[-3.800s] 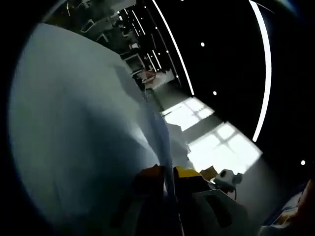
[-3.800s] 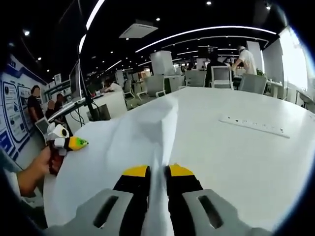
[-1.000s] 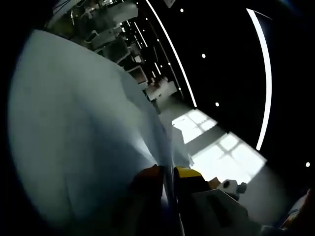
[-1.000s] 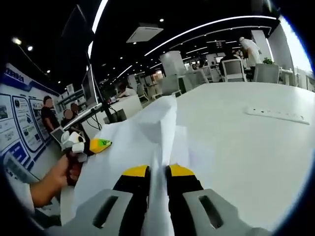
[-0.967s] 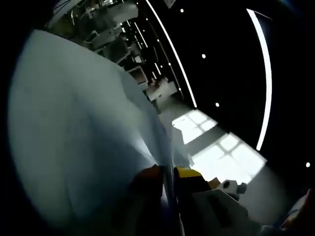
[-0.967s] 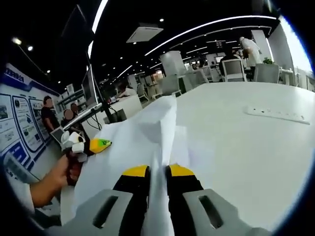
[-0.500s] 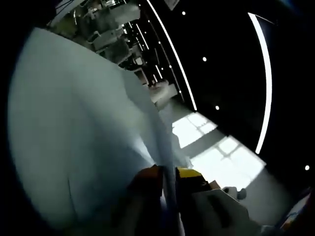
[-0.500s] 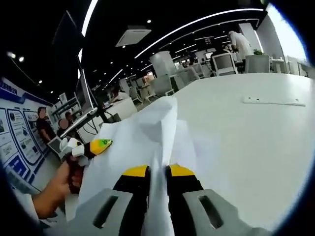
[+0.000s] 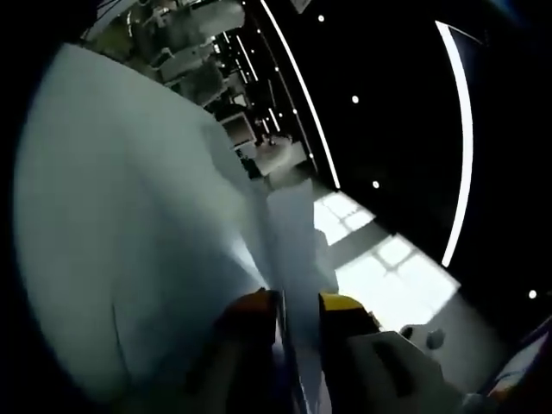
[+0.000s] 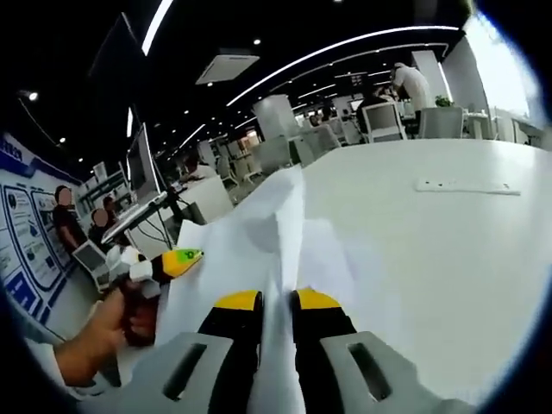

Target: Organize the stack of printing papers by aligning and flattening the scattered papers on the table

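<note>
Both claws are clamped on the stack of papers (image 10: 250,241), the right claw (image 10: 276,304) pinching its near edge above the white bench (image 10: 431,250) while the left claw (image 9: 297,302) grips another edge, sheets standing up between its jaws.

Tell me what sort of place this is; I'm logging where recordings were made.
Probably an open-plan office: a large white table carrying a white power strip, grey office chairs at further desks, a dark monitor on a stand, and long curved ceiling light strips.
</note>
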